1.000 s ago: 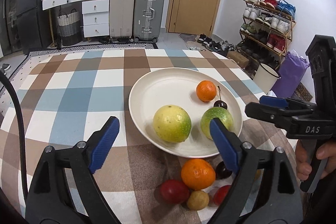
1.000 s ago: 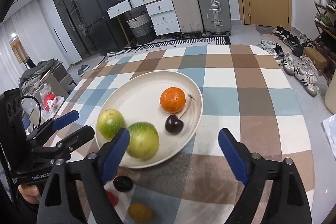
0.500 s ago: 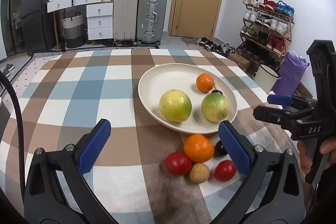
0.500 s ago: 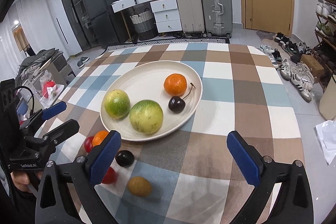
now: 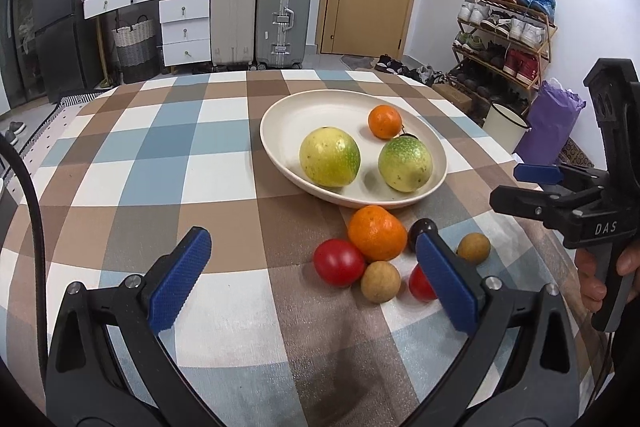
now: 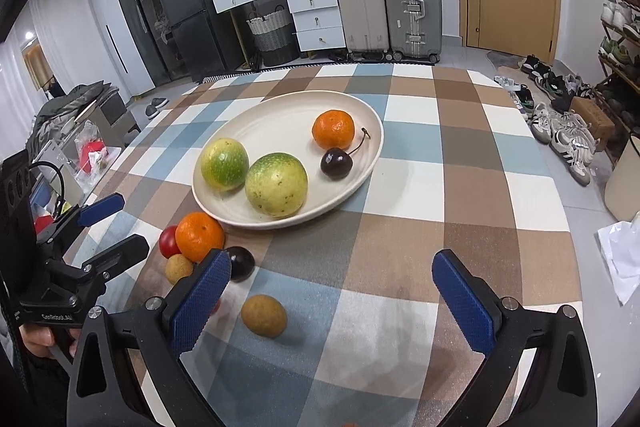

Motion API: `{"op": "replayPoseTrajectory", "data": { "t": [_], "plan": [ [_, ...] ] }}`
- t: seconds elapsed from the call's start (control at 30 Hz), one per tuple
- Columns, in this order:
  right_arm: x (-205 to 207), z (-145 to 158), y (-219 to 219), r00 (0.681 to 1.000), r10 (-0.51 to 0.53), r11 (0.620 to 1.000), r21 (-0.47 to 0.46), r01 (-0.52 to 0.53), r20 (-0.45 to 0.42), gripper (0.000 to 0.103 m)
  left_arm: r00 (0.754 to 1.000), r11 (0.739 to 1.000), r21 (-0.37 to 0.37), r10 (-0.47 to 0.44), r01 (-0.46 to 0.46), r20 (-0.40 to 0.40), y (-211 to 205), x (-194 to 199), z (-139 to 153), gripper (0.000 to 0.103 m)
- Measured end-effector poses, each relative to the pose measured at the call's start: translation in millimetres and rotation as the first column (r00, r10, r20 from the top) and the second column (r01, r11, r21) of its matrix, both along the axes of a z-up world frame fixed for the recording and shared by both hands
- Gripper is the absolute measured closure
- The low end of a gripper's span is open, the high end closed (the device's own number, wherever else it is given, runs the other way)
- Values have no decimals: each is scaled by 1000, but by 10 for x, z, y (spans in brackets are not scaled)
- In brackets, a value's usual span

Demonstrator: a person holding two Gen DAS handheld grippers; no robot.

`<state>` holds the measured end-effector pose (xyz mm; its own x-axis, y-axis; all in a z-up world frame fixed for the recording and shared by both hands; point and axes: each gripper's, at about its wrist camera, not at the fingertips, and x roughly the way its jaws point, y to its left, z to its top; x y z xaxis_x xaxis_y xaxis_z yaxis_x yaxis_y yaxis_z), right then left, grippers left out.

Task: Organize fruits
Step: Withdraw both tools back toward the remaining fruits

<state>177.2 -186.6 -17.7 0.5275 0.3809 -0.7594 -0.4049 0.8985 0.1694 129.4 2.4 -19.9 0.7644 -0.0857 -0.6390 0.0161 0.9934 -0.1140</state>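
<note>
A round surface (image 5: 224, 167) covered with a brown, blue and white checked cloth carries a shallow cream oval plate (image 5: 280, 115). On the plate lie two large yellow-green round fruits (image 5: 330, 157) side by side, a small orange mandarin (image 5: 385, 122) toward the far rim, and a dark stemmed cherry (image 6: 337, 165) just beside the mandarin. Off the plate, close against its near rim, sits a cluster of loose fruit: a larger orange mandarin (image 5: 377, 233), touching a red cherry tomato (image 5: 339, 261) and a tan round longan (image 5: 380, 281), with a dark plum-coloured cherry (image 5: 424, 229) behind, a second red tomato (image 5: 420, 285) partly hidden, and another tan longan (image 5: 473, 247) a little apart. The left gripper (image 5: 318, 281), black with blue ribbed fingers (image 5: 180, 279), is spread wide and holds nothing; its span frames the cluster from the near side, above the cloth. The right gripper (image 6: 330, 301) is likewise wide apart and empty, over bare cloth with the lone longan between its fingers (image 6: 200, 301), not touching them. A hand (image 5: 600, 277) grips the right tool's handle at the edge.
</note>
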Motion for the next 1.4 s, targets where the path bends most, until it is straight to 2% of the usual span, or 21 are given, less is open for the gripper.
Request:
{"op": "replayPoseTrajectory", "data": {
  "t": [0.17, 0.43, 0.67, 1.0, 1.07, 1.2, 1.4],
  "plan": [
    [-58, -48, -18, 999, 25, 1000, 17, -25, -33, 1, 1000, 1000, -7, -10, 10, -16, -15, 3, -23, 1],
    [-194, -165, 88, 997, 66, 995, -66, -69, -38, 1, 999, 999, -9, -32, 32, -35, -48, -17, -50, 1],
    [-206, -276, 117, 989, 100, 995, -10, -101, -105, 1, 998, 999, -16, -37, 37, -44, -46, -14, -68, 1],
    [-265, -301, 318, 985, 161, 982, -90, -167, -68, 2, 996, 999, -15, -33, 32, -77, -50, 39, -115, 1],
    [-261, -318, 341, 985, 159, 981, -101, -166, -67, 6, 996, 999, -16, -34, 33, -81, -49, 48, -123, 1],
    [-240, -365, 350, 985, 153, 981, -108, -161, -83, 27, 996, 999, -14, -38, 37, -85, -52, 53, -132, 1],
    [-263, -362, 346, 987, 150, 980, -121, -156, -60, 40, 995, 999, -12, -43, 42, -89, -65, 64, -140, 1]
  ]
}}
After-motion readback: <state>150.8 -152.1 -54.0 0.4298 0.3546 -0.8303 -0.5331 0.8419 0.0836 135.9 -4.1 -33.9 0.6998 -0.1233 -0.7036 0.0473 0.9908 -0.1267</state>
